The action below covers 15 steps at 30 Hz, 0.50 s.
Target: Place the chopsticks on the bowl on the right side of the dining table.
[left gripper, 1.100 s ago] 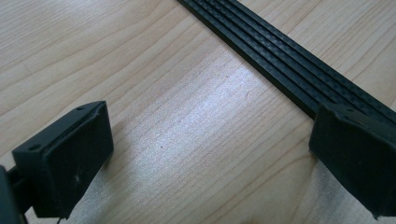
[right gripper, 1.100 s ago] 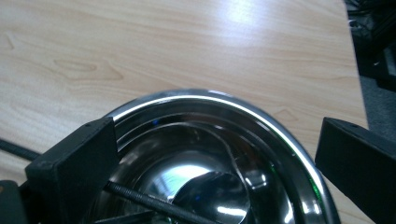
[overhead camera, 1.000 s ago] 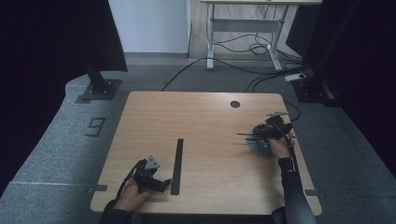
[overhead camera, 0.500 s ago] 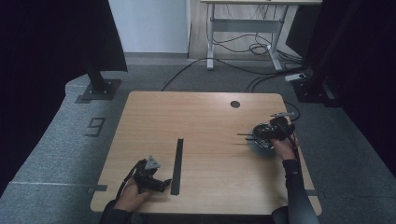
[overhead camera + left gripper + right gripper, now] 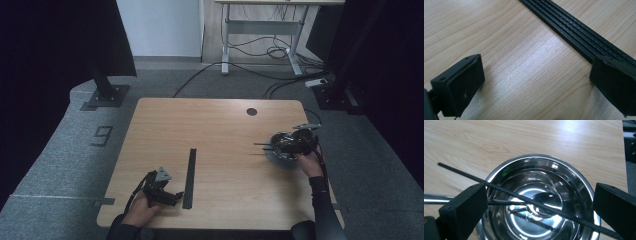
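Left gripper (image 5: pixel 172 196) low on the table (image 5: pixel 220 125), jaws apart, just beside the black strip (image 5: pixel 189 170). Right gripper (image 5: pixel 539 205) over the steel bowl (image 5: pixel 574 173) near the right edge, jaws wide, nothing clamped. Spoon (image 5: pixel 547 201) and thin rod (image 5: pixel 461 172) lying in the bowl.

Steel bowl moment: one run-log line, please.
left claw: open, beside black strip | right claw: open above steel bowl | bowl holds spoon, thin black rod

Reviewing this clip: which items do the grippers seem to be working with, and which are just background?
Likely in play: left gripper, black strip, right gripper, steel bowl, spoon, thin black rod.

Background: table, floor cables, far desk.
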Motion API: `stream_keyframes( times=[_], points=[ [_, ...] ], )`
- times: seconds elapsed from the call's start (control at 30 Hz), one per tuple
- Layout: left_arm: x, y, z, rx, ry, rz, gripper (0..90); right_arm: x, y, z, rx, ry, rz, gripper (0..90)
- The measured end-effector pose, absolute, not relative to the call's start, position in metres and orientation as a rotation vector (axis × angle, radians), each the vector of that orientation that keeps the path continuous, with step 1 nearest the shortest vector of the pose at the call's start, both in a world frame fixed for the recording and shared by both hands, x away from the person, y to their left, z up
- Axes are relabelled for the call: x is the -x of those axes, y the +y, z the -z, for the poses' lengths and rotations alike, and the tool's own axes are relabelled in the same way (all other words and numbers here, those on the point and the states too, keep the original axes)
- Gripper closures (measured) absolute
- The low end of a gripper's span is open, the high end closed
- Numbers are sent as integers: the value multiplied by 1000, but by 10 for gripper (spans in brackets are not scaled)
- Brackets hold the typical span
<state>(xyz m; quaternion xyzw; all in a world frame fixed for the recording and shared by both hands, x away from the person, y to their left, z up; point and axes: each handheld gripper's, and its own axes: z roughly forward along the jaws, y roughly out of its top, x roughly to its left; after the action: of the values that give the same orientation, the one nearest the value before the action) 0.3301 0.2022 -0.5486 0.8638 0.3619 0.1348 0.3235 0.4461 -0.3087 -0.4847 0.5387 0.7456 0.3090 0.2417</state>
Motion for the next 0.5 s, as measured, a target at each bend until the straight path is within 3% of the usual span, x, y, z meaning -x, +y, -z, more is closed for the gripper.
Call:
stream_keyframes(
  times=[0.5],
  points=[
    [-330, 202, 549, -2268, 949, -354, 0, -412, -313, 486, -1402, 2107, -888, 0]
  ],
)
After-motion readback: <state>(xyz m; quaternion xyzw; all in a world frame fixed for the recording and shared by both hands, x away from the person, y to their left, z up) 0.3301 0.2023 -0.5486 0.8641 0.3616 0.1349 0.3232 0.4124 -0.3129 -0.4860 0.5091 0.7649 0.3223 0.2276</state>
